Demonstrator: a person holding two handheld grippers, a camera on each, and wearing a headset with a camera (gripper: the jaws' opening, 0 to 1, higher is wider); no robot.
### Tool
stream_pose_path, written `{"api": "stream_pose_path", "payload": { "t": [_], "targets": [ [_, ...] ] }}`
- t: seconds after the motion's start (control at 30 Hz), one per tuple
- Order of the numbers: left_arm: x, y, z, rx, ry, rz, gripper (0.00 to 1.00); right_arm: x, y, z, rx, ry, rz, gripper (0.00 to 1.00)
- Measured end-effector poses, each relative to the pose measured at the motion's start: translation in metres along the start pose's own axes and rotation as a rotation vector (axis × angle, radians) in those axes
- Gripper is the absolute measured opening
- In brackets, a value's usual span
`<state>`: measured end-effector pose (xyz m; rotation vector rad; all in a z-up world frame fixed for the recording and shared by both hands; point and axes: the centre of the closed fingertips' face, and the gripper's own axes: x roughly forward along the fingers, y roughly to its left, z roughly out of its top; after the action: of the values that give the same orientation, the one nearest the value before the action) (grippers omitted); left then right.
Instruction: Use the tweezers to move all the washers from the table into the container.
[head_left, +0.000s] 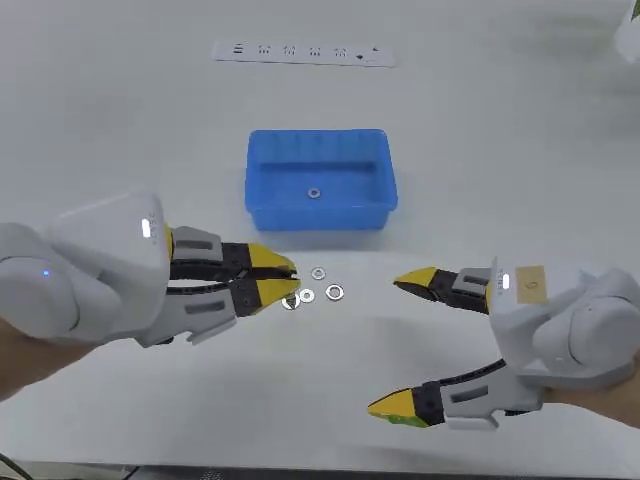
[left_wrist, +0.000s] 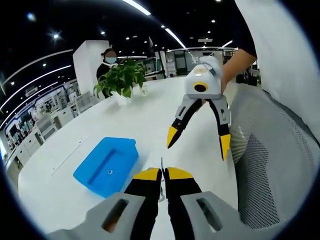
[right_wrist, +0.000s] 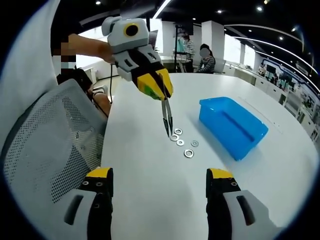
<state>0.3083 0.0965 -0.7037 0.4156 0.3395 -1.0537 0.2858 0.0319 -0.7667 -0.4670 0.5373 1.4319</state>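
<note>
My left gripper (head_left: 288, 278) is shut on thin metal tweezers (right_wrist: 167, 117). In the right gripper view the tweezer tips touch down at one washer (right_wrist: 173, 138) in a small cluster of several silver washers (head_left: 335, 292) on the white table. The blue container (head_left: 320, 180) stands just beyond the cluster, with one washer (head_left: 314, 192) lying inside it. My right gripper (head_left: 390, 343) hangs open to the right of the cluster, with nothing between its yellow-tipped jaws. The left gripper view has the tweezers (left_wrist: 161, 172) between its own jaws and the open right gripper (left_wrist: 198, 146) opposite.
A white strip with printed marks (head_left: 303, 53) lies at the far side of the table. A grey mesh chair (right_wrist: 45, 145) stands at the near edge. A potted plant (left_wrist: 120, 80) sits at the table's far end, with people beyond it.
</note>
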Motion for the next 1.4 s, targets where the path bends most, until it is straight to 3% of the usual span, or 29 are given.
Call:
{"api": "stream_pose_path", "payload": {
  "t": [0.2,1.4],
  "targets": [
    [0.0033,-0.0029,-0.0095,0.019,0.027,-0.015,0.07,0.0004,-0.0019,0.0008,0.002,-0.004,0.000,0.76],
    [0.0090,0.0048,-0.0065,0.016,-0.002,-0.004,0.07,0.0053,-0.0025,-0.0006,0.032,-0.015,-0.002,0.73]
  ]
}}
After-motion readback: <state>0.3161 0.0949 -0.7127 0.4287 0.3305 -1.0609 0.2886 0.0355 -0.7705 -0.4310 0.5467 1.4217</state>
